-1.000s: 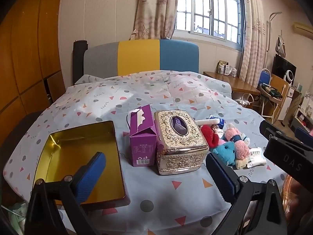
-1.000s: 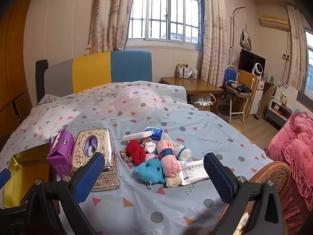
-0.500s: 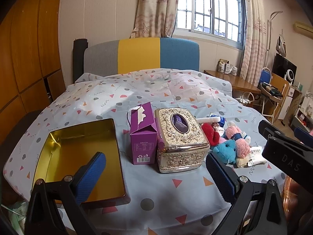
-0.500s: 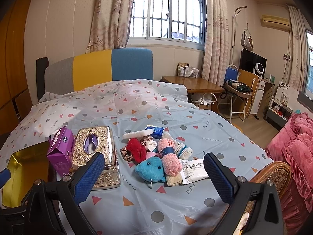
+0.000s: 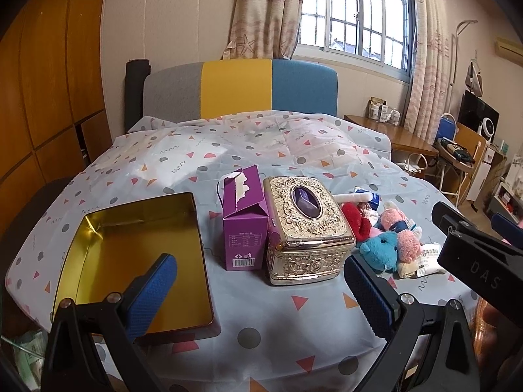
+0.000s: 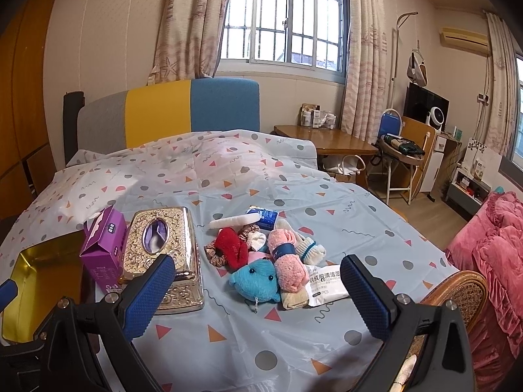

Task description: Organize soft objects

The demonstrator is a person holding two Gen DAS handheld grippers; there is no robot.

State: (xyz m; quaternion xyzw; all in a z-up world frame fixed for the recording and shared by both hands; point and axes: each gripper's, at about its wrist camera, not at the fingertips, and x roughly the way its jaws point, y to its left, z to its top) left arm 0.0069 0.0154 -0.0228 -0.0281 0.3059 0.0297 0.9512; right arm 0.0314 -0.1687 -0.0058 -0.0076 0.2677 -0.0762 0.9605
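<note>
Both pairs of fingers are spread wide and hold nothing, blue ribbed pads on black frames. My left gripper (image 5: 260, 289) hovers low over the near edge of the bed, its left pad above the gold tin tray (image 5: 137, 258), which lies open and shiny inside. My right gripper (image 6: 258, 290) hangs level with it (its black body shows at the right of my left view), facing the pile of soft things.

That pile sits on the smooth plastic sheet (image 6: 294, 343) printed with dots and triangles. A fuzzy blue plush toy (image 6: 256, 279) lies nearest, touching a rolled pink towel (image 6: 287, 263) banded in dark blue. Behind them are a red fluffy piece (image 6: 230, 250), a satin scrunchie (image 6: 212, 254) and a cream sock (image 6: 309, 248). A flat white wipes packet (image 6: 327, 282) lies partly under the towel.

Left of the pile stands an ornate embossed metal tissue box (image 5: 305, 225), just beside an upright purple carton (image 5: 243, 225) with its top torn open.
</note>
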